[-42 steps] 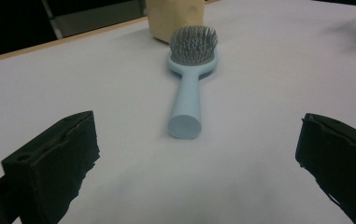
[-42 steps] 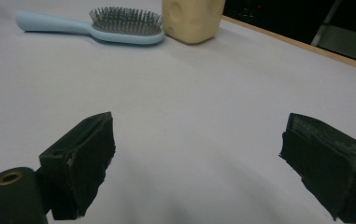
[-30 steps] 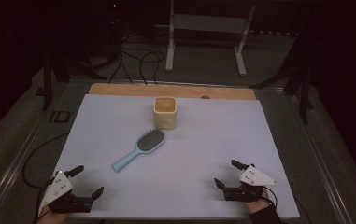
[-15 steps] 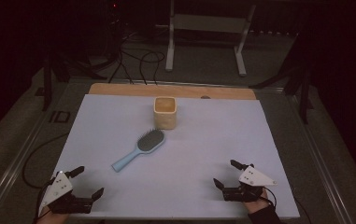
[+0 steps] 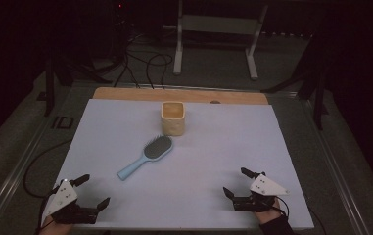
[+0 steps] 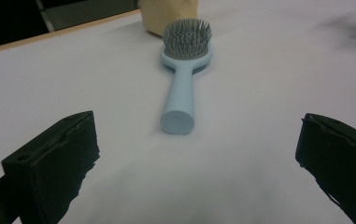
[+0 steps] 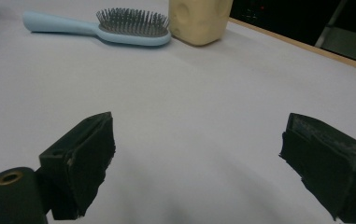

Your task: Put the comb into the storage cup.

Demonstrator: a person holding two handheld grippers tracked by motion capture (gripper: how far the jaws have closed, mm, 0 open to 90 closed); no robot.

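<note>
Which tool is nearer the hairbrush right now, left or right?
Left. The left tool sits at the near table edge, just short of the hairbrush handle end. The right tool is farther off, across the table.

The right claw (image 7: 196,158) stands wide open, its two black jaws rising from the bottom edge with bare white counter (image 7: 189,93) between them. Well ahead of the left jaw lies a blue brush (image 7: 105,28), bristles up, handle pointing away to the left. Just beside its head, ahead of the gap, stands a cream cup (image 7: 199,21).
</note>
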